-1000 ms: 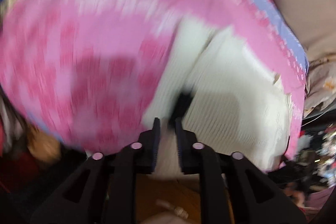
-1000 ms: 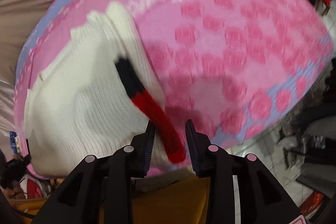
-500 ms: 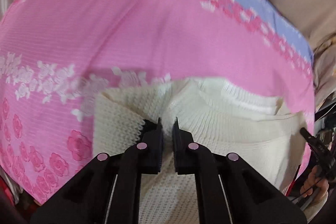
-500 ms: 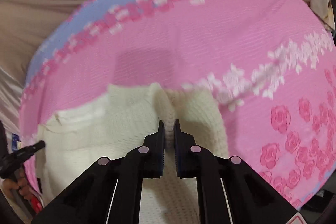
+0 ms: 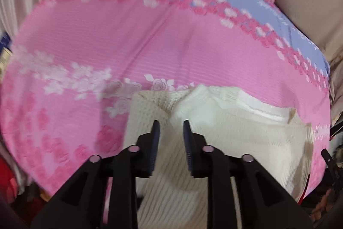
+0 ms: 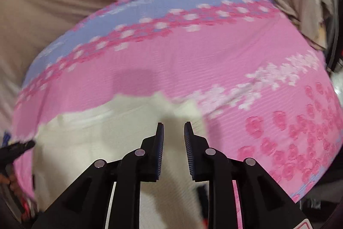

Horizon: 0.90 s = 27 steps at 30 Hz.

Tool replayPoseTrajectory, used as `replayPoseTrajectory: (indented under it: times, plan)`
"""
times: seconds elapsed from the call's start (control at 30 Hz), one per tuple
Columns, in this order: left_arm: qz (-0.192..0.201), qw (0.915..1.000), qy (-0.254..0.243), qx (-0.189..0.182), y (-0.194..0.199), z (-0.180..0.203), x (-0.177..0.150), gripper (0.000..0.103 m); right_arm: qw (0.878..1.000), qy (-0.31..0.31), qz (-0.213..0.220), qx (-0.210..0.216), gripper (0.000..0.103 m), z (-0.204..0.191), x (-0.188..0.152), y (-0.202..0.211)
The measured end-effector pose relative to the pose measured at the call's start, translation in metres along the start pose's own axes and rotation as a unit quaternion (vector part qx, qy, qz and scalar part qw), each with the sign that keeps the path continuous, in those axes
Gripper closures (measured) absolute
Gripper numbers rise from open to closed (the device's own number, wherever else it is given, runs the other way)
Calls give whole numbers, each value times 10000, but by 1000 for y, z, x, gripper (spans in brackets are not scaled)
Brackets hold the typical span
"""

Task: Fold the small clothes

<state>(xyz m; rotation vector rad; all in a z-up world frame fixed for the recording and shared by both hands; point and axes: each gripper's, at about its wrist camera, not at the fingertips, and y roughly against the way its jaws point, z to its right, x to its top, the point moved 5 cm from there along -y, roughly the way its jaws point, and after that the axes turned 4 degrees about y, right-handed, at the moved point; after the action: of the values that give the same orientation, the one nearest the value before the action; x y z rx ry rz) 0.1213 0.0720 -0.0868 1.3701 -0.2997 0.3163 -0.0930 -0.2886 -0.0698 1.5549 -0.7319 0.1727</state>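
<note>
Above the cream sweater [image 5: 225, 132], both grippers parted, empty.

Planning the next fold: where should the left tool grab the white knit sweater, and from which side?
Probably the raised ridge at the white knit sweater far edge, just ahead of the left tool, whose jaws are open. The fabric bunches up off the pink floral sheet there, so it offers a fold to pinch. Come from the near side, jaws straddling the ridge. Elsewhere the knit lies flat.

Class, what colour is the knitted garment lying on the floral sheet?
Cream white, a ribbed knitted garment; sharpest in the left wrist view.
</note>
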Motion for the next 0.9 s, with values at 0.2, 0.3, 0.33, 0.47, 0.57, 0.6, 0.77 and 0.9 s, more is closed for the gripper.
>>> replayPoseTrajectory:
  times: [0.2, 0.3, 0.33, 0.47, 0.57, 0.6, 0.77, 0.9]
  plan:
    - [-330, 9874, -1365, -737, 15, 83, -64, 71, 9754, 1491, -859, 1377, 86, -122, -64, -21]
    - [-750, 9784, -1823, -619, -9, 100, -100, 68, 9633, 2106, -1138, 1218, 93, -140, -88, -42]
    - [-837, 9776, -1887, -398, -20, 95, -107, 69, 9655, 2030, -1197, 1108, 94, -132, -91, -45]
    - [-675, 9856, -1531, -255, -14, 50, -113, 69, 9884, 879, -1063, 629, 99, -35, -86, -29]
    - [-656, 9915, -1121, 91, -7, 13, -117, 69, 9945, -214, -1020, 49, 103, 62, -96, -13]
    - [-733, 9930, -912, 149, -8, -2, -121, 69, 9909, -737, -992, 538, 103, 87, -101, -7]
    - [-619, 9949, -713, 346, 5, -13, -135, 69, 9955, 142, -882, 300, 96, 47, -90, 12]
    - [-675, 9948, -568, 506, 0, 1, -142, 67, 9895, 811, -1144, 353, 95, 4, -93, 0]
